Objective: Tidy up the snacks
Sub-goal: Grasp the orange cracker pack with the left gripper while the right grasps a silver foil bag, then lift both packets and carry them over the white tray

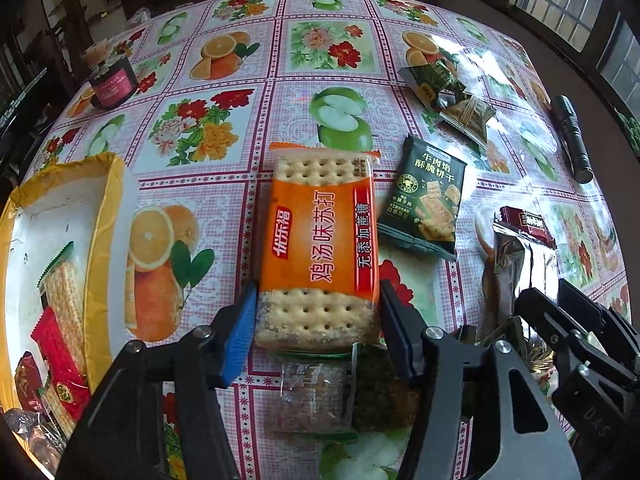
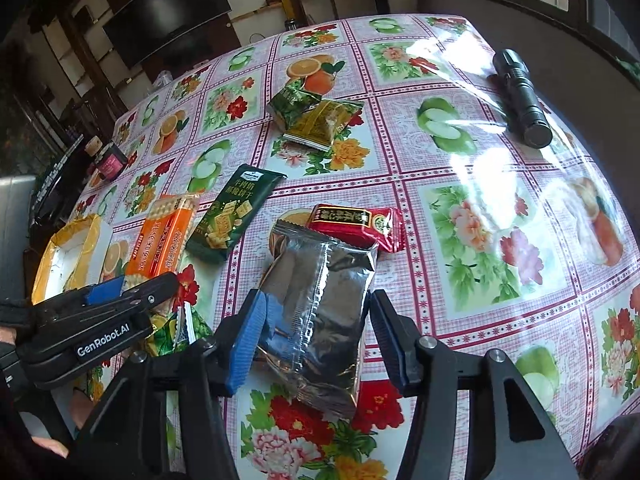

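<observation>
Gently: my left fingers (image 1: 318,312) bracket the orange cracker pack (image 1: 320,236), light, brittle; right fingers (image 2: 316,332) bracket the slippery, crinkly silver pouch (image 2: 316,312); grip edges.

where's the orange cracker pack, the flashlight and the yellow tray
orange cracker pack (image 1: 320,240), left wrist view, on the middle of its orange label
flashlight (image 2: 520,100), right wrist view, on the middle of its black barrel
yellow tray (image 1: 106,216), left wrist view, on its yellow right wall

Yellow box (image 1: 100,208) cut off at left edge; packets under left claw (image 1: 318,320) partly hidden.
</observation>
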Tool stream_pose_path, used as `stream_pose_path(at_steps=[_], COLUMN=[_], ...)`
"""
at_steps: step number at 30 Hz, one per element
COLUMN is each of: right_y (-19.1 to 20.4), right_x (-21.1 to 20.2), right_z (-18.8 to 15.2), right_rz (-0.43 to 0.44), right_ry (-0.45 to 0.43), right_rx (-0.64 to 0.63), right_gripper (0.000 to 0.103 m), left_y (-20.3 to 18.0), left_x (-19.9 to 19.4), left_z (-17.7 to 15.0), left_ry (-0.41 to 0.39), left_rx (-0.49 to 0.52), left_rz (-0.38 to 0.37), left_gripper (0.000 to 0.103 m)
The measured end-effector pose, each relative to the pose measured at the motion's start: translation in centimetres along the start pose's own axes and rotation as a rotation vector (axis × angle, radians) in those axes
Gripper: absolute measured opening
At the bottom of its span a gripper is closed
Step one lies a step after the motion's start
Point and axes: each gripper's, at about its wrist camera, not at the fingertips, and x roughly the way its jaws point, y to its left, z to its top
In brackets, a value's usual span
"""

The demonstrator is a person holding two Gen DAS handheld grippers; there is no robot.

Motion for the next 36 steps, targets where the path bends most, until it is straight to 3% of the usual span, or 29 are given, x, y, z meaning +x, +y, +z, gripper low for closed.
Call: stream_pose_path(at_steps=[5,12,15,17,20,23,25,27,32,36], right_y=[1.1,1.2,1.7,2.0,1.5,0.8,0.1,-0.4,-1.2,-1.4], right_x=[1.2,1.5,1.9,2.1,1.7,1.4,1.0,0.3,-2.4,-4.6], right_z=[0.0,-0.2,0.0,-0.1,-0.3,-0.4,-0.6,-0.7,-1.0,-1.0], right_rz=[-0.041,-0.086,-0.122,-0.136,-0.145,-0.136,-0.117,-0.093,-0.042,0.008], right_ry=[0.003,0.0,0.002,-0.007,-0.027,-0.034,-0.041,-0.059,-0.111,-0.143], right_rx=[-0.007,-0.056,-0.075,-0.101,-0.118,-0.123,-0.111,-0.1,-0.078,-0.068], right_gripper=[0.067,0.066,0.076,0.075,0.06,0.06,0.059,0.059,0.059,0.059], left_y=[0.3,0.6,0.5,0.6,0.6,0.1,-0.1,-0.2,-0.1,0.3], left_x=[-0.3,-0.7,-0.5,-0.1,0.7,1.1,1.0,0.6,-0.5,-3.8], left_z=[-0.4,-1.1,-0.8,-0.2,0.7,0.9,0.8,0.7,0.0,-1.0], left_ry=[-0.004,-0.009,0.002,0.014,0.025,0.008,-0.006,-0.026,-0.034,-0.1], left_rx=[-0.012,-0.022,-0.021,-0.029,-0.038,-0.011,-0.005,0.005,-0.003,-0.02], left_rz=[-0.016,-0.024,-0.009,0.001,0.02,0.056,0.049,0.043,0.037,0.054], left_gripper=[0.058,0.057,0.059,0.061,0.074,0.076,0.071,0.055,0.055,0.055])
